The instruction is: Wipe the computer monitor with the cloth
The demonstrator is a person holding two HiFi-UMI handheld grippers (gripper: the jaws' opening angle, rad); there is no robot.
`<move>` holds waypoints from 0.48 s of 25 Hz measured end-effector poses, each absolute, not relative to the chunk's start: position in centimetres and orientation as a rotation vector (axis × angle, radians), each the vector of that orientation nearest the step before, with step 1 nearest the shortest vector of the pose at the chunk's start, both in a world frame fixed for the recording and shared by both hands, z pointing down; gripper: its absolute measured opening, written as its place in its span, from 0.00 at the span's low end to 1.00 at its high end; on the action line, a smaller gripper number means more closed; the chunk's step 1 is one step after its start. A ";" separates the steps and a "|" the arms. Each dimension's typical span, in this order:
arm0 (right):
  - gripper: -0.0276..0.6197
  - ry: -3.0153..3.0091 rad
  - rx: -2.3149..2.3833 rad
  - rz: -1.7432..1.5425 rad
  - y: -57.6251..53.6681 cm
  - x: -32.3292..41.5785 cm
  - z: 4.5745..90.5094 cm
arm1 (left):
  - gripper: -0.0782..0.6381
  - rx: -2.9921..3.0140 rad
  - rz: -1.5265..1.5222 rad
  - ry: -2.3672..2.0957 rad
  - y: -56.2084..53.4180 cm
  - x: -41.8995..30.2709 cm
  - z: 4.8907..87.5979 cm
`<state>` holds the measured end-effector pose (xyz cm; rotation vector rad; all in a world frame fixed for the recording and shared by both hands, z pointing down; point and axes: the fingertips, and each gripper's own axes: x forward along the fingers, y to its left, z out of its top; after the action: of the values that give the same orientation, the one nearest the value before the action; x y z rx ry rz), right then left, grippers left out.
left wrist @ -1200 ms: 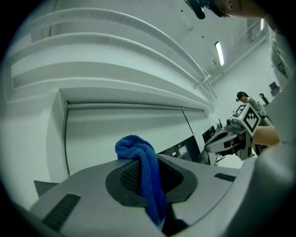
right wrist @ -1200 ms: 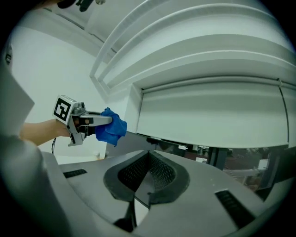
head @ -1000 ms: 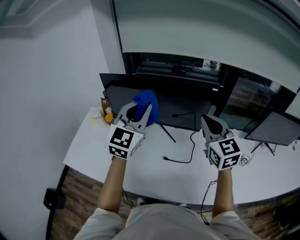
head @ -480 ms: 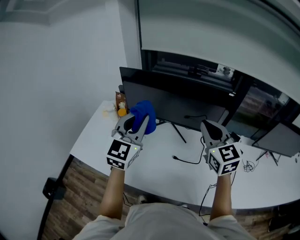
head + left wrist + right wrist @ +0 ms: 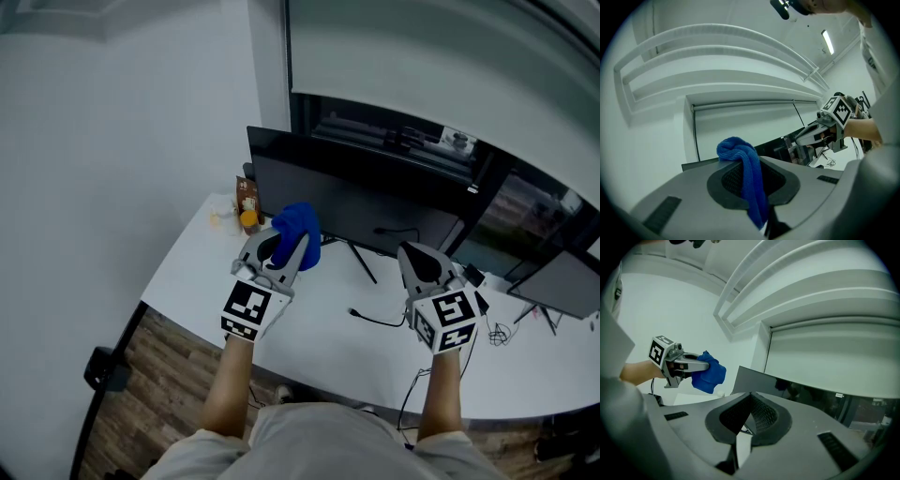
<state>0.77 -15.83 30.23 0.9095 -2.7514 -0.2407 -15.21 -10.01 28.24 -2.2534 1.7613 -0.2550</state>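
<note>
A black computer monitor (image 5: 356, 192) stands at the back of the white desk (image 5: 197, 272), its dark screen facing me. My left gripper (image 5: 289, 246) is shut on a blue cloth (image 5: 299, 229), held just in front of the screen's lower left part. The cloth (image 5: 743, 168) bunches up between the jaws, with the monitor's top edge (image 5: 696, 164) behind it. My right gripper (image 5: 419, 262) is shut with nothing in it, hovering over the desk before the screen's right half. From the right gripper view the cloth (image 5: 708, 372) and the monitor (image 5: 759, 380) both show.
A small brown carton (image 5: 247, 194) and an orange object (image 5: 248, 220) stand at the desk's left rear. A black cable (image 5: 375, 319) lies on the desk between the grippers. A second monitor (image 5: 562, 281) is at the far right. A wall lies left.
My head has shifted, so the desk and monitor sit further right in view. The left gripper with the cloth has stayed close to the screen's lower left; the right gripper barely moved.
</note>
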 end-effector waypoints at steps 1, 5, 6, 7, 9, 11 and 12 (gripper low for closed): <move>0.06 -2.749 0.910 -0.240 -15.9 0.7 30.3 | 0.19 -2.256 -0.260 1.762 -10.1 -15.3 28.4; 0.06 -2.745 0.915 -0.234 -16.2 0.6 30.5 | 0.19 -2.259 -0.276 1.765 -10.4 -15.3 28.8; 0.06 -2.744 0.916 -0.232 -16.2 0.6 30.6 | 0.19 -2.262 -0.275 1.763 -10.5 -15.2 28.8; 0.06 -2.743 0.915 -0.230 -16.3 0.5 30.7 | 0.19 -2.264 -0.275 1.759 -10.6 -15.2 28.9; 0.06 -2.745 0.914 -0.224 -16.4 0.4 30.9 | 0.19 -2.269 -0.282 1.753 -10.8 -15.1 29.0; 0.06 -2.747 0.912 -0.218 -16.6 0.3 30.9 | 0.19 -2.273 -0.293 1.747 -11.0 -14.9 29.1; 0.06 -2.746 0.911 -0.217 -16.6 0.3 31.0 | 0.19 -2.275 -0.300 1.746 -11.1 -14.9 29.3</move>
<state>0.26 -16.60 31.01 0.9109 -2.7463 -0.2165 -14.93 -11.10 29.29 -2.2754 1.7456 -0.3003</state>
